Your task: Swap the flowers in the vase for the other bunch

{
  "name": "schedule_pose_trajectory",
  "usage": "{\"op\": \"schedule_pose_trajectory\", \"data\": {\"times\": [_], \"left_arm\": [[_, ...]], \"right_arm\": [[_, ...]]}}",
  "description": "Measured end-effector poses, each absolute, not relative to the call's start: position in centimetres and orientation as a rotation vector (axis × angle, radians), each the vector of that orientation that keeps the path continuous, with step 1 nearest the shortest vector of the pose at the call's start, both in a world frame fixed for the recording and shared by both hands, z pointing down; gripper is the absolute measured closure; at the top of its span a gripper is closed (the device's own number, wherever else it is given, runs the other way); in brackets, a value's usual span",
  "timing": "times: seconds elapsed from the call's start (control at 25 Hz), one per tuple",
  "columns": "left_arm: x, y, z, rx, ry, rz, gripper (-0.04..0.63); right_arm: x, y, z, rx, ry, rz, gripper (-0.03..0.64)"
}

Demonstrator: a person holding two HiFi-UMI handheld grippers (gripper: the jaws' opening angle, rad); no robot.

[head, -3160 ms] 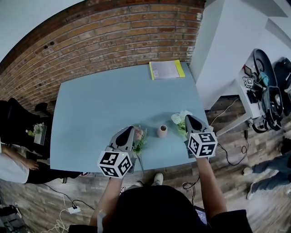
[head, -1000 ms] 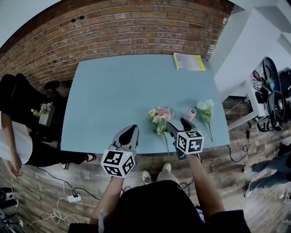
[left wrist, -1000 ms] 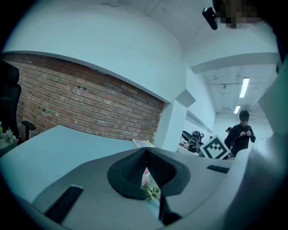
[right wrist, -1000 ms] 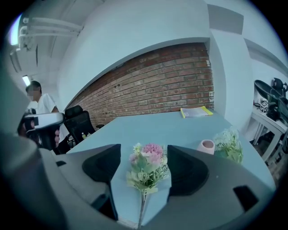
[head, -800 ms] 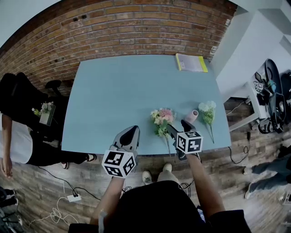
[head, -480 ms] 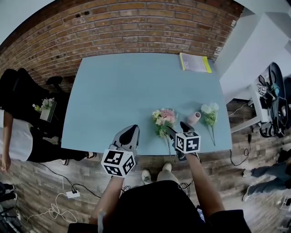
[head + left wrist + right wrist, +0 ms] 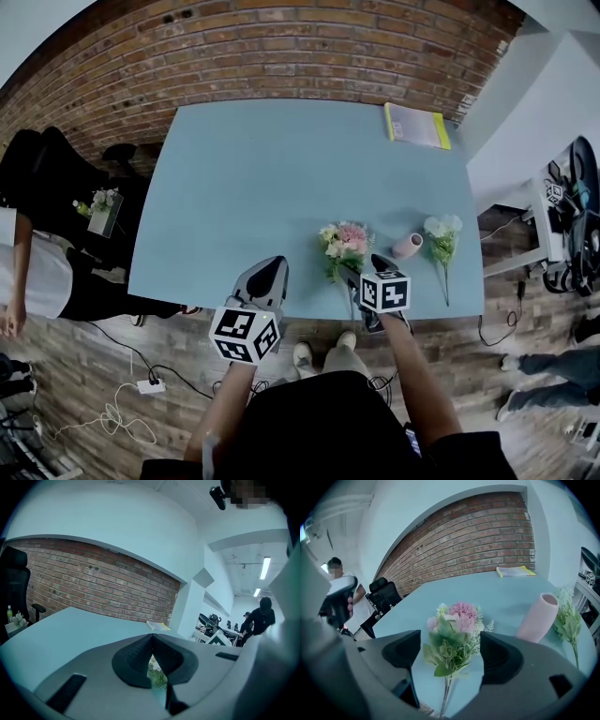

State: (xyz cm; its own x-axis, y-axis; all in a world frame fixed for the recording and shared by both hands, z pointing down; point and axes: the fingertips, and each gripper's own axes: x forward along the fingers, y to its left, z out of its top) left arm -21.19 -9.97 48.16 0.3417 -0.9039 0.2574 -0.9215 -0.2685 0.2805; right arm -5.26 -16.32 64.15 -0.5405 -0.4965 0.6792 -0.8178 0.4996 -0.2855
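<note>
A pink-and-white flower bunch (image 7: 344,246) lies on the blue table (image 7: 262,187), heads away from me, stem towards the front edge. My right gripper (image 7: 364,266) straddles its stem. In the right gripper view the bunch (image 7: 454,634) sits between wide jaws that are opening, and the pads do not press on it. The small pink vase (image 7: 408,246) stands empty just right of it, seen as vase (image 7: 538,617). A white bunch (image 7: 442,234) lies right of the vase. My left gripper (image 7: 267,277) hovers at the front edge, shut and empty (image 7: 151,640).
A yellow-edged booklet (image 7: 415,125) lies at the table's far right corner. A person (image 7: 28,272) stands left of the table by a black chair (image 7: 47,169). A white desk with gear (image 7: 562,197) is at the right. Cables (image 7: 122,412) lie on the wooden floor.
The right gripper has sunk over the pink bunch's stem and its jaws have spread. The bunch stays lying on the table. The left gripper has hardly moved.
</note>
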Motion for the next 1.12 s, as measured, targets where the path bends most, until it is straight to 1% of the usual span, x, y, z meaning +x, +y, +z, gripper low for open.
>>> {"op": "schedule_pose_trajectory", "data": {"times": [0.32,1.12], "left_arm": [[-21.4,-10.4,49.0,2.193,-1.633,0.088,0.589],[-21.5,-11.7,50.1,2.124,-1.694,0.134,0.589]], "right_arm": [[-5.8,-16.6,66.4,1.028,-2.207,0.861,0.21],[-6.8,-17.6,71.4,0.926,-2.11,0.946,0.209]]}}
